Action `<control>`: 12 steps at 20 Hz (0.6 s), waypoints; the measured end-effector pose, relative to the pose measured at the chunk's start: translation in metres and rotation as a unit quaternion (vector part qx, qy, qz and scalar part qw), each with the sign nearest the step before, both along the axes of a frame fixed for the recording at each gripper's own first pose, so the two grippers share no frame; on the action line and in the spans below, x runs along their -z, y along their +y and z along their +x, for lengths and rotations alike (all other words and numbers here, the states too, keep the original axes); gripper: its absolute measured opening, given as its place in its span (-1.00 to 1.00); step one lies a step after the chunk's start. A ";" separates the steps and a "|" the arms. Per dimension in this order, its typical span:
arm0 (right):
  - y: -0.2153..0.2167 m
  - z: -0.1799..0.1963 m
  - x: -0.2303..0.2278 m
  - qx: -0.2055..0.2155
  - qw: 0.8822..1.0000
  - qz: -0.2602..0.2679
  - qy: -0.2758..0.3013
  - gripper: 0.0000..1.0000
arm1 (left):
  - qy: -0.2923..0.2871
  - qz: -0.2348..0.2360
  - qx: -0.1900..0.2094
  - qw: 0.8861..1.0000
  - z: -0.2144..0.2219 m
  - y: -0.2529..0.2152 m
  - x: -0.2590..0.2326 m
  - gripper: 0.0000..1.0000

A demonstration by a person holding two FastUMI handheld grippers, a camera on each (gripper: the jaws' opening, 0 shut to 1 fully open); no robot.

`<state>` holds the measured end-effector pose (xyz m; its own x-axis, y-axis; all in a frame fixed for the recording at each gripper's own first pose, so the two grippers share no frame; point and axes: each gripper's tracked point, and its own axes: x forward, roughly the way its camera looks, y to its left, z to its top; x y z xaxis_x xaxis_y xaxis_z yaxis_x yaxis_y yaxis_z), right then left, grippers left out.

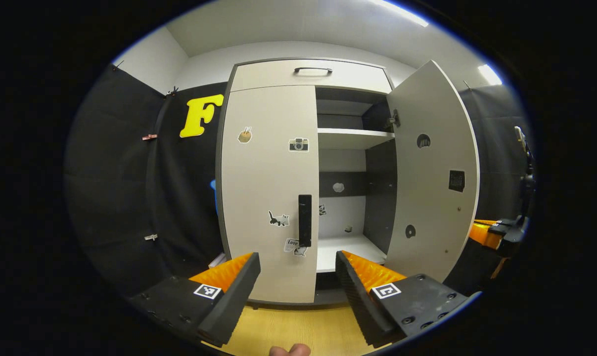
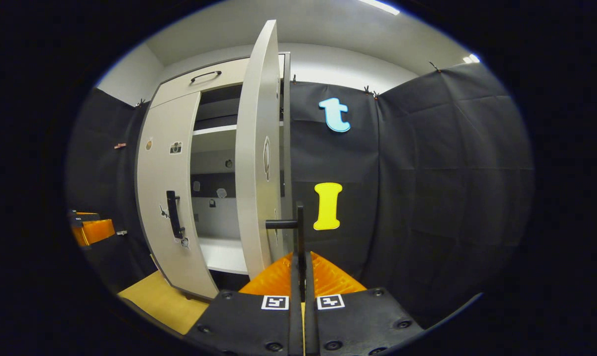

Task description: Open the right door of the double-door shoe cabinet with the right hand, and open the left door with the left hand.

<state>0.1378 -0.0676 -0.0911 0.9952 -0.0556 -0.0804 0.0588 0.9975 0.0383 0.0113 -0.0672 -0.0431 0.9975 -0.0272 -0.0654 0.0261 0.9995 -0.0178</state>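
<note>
My right gripper is clamped on the right door's handle, holding it open; left gripper spread, facing left door's handle.

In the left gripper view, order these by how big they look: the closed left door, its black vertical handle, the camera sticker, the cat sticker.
1. Closed pale left cabinet door
2. Black vertical bar handle
3. Small camera sticker and small cat sticker: too alike to rank.

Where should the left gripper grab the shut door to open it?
On the handle, an upright bar near the left door's inner edge. Come straight from the front, one finger on each side of it; the left gripper is open and already faces it.
</note>
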 end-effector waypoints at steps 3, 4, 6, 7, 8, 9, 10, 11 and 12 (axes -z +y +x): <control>-0.003 -0.007 -0.003 0.002 1.000 -0.004 -0.001 -0.83 | -0.012 -0.003 0.013 1.000 0.011 -0.007 -0.006 0.89; -0.004 -0.008 -0.005 0.006 1.000 -0.005 -0.004 -0.55 | -0.014 -0.008 0.027 1.000 0.017 -0.013 -0.007 0.89; -0.005 -0.010 -0.010 0.010 1.000 -0.005 -0.013 -0.16 | -0.021 -0.018 0.035 0.999 0.028 -0.014 -0.012 0.89; -0.004 -0.011 -0.012 0.006 1.000 -0.006 -0.015 0.02 | -0.025 -0.020 0.035 0.999 0.036 -0.013 -0.015 0.89; -0.005 -0.013 -0.013 0.007 1.000 -0.009 -0.016 0.38 | -0.028 -0.020 0.033 0.999 0.043 -0.012 -0.016 0.89; -0.008 -0.018 -0.015 0.010 1.000 -0.011 -0.015 0.65 | -0.028 -0.017 0.034 0.999 0.052 -0.013 -0.017 0.89; -0.007 -0.019 -0.017 0.013 1.000 -0.008 -0.016 0.92 | -0.027 -0.013 0.032 0.999 0.063 -0.011 -0.015 0.89; -0.005 -0.021 -0.018 0.012 1.000 -0.001 -0.018 0.93 | -0.026 -0.010 0.028 0.999 0.073 -0.009 -0.014 0.89; -0.001 -0.022 -0.019 0.010 1.000 0.006 -0.019 0.94 | -0.026 -0.008 0.025 0.999 0.083 -0.008 -0.012 0.89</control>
